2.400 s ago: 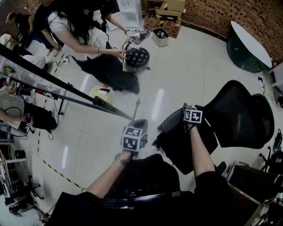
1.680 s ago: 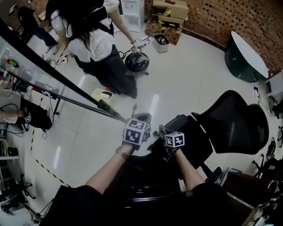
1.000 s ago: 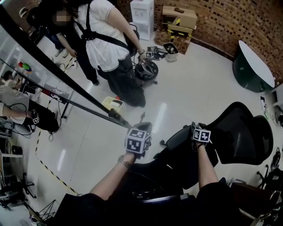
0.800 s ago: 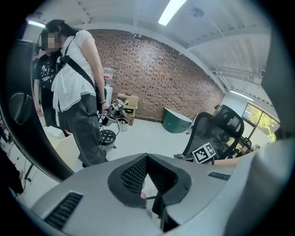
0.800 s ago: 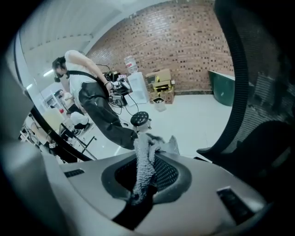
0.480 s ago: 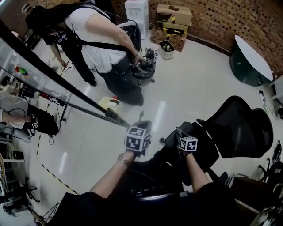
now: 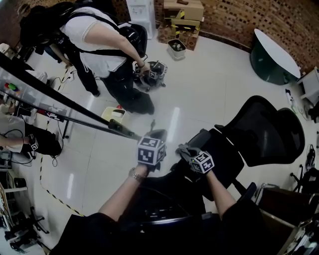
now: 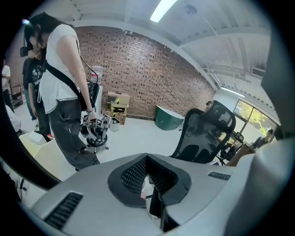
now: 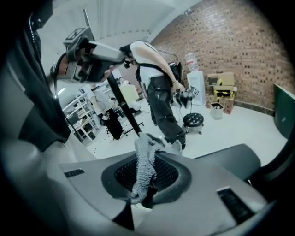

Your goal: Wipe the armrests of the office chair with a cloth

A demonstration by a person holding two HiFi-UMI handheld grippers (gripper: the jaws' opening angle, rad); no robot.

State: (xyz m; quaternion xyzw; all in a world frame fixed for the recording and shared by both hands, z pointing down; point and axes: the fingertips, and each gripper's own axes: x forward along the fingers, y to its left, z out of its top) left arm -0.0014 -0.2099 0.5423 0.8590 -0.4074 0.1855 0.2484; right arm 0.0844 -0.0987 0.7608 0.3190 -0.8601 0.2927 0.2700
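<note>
The black mesh office chair (image 7: 269, 130) stands at the right of the head view, and its back also shows in the left gripper view (image 8: 203, 133). Its dark armrest (image 7: 202, 141) runs out toward the floor; the right gripper view shows the same armrest (image 9: 239, 161) at lower right. My right gripper (image 7: 186, 151) is shut on a grey fluffy cloth (image 9: 144, 162), which lies bunched at the armrest's near end (image 7: 182, 148). Just left of it my left gripper (image 7: 158, 134) hangs over the floor, jaws together and nothing in them.
A person in a white top (image 7: 102, 35) bends over a black stool (image 7: 149, 74) at the back. A long black pole (image 7: 75, 107) crosses the left side, with a yellow box (image 7: 113, 114) below it. A green round table (image 7: 273, 55) and cardboard boxes (image 7: 182, 10) stand by the brick wall.
My right gripper has swept back and forth along the armrest with the cloth and now sits nearer the left gripper. The left gripper has hardly moved. The person in white has shifted.
</note>
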